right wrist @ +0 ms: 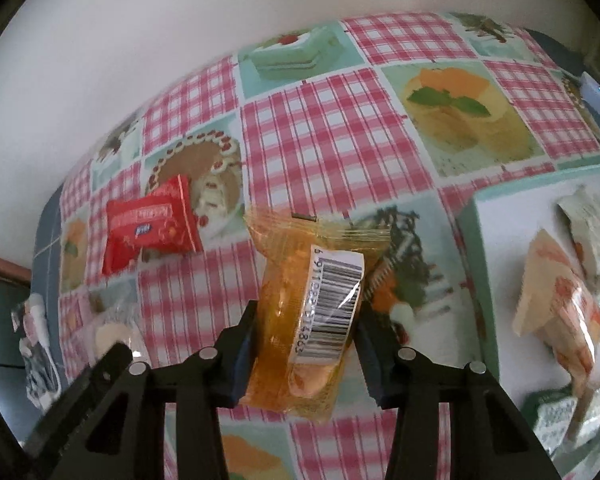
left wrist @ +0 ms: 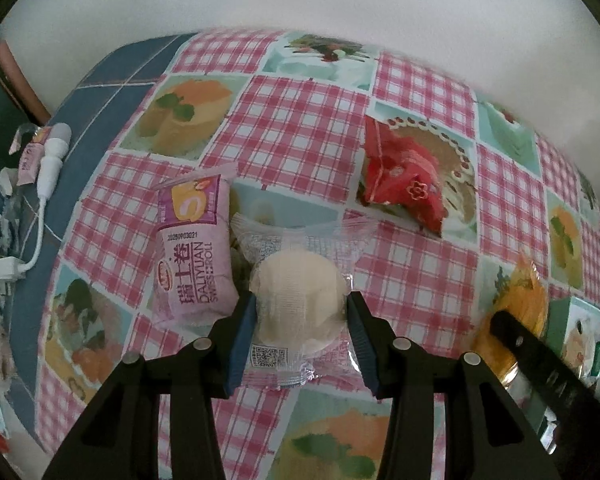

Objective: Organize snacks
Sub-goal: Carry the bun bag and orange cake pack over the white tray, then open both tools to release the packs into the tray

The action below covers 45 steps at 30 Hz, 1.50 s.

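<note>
A round white cake in a clear wrapper lies on the checked tablecloth, and my left gripper is shut on it, its blue pads pressing both sides. A pink Swiss roll packet lies just left of it. In the right wrist view, an orange clear packet with a barcode label sits between the pads of my right gripper, which is shut on it. The same orange packet shows at the left wrist view's right edge. A red packet lies further back.
A white tray with a teal rim stands to the right and holds several wrapped snacks. A white plug and cable lie on the blue strip at the table's left edge. A pale wall runs behind the table.
</note>
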Tool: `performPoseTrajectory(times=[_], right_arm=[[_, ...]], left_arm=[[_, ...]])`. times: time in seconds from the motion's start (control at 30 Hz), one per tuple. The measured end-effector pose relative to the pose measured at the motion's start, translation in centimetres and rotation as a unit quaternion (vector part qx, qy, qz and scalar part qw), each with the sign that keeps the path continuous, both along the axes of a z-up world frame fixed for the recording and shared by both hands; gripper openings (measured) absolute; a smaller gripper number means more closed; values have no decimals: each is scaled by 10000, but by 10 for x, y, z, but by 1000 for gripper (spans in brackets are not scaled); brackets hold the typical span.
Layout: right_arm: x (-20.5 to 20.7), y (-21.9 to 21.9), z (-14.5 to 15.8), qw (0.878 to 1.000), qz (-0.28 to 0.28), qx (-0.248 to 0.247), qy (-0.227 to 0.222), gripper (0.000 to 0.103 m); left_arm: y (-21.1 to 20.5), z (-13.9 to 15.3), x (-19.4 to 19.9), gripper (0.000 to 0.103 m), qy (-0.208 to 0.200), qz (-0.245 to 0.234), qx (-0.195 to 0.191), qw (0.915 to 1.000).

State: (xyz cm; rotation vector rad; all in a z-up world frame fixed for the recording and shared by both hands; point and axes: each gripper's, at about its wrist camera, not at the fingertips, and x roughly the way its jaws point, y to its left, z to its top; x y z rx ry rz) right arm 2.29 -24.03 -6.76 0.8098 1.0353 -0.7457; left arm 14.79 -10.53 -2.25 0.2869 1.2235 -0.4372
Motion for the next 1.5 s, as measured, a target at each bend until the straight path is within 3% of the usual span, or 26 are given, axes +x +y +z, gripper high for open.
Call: performPoseTrajectory(times=[0.3,0.63,0.83,1.0,1.43,1.5], right_arm=[[-41,26,38,9996,196,-165,-139,48],[-81,42,79,9979,244,-588,-143,48],[-117,25,97,9974,-58,-672,-239,48],[-158,-2,111,9961,-486,-615,-414,48],[-264,-79,92,9857,-1592,-523,164,48],[-272,-85,90,9849,-1667,-458,127,49]], left_arm=[[11,50,-25,48,-343,93,53,9994],[15,94,-70,48,-554,189,-167,9981],[-1,111,-106,48,-781,-146,-232,9966],[-29,115,-147,48,-731,-692,-330,9944],[-116,91,-239,48,-16,-2065,-568,9768],[-122,88,-247,53,97,-2229,-614,9728]])
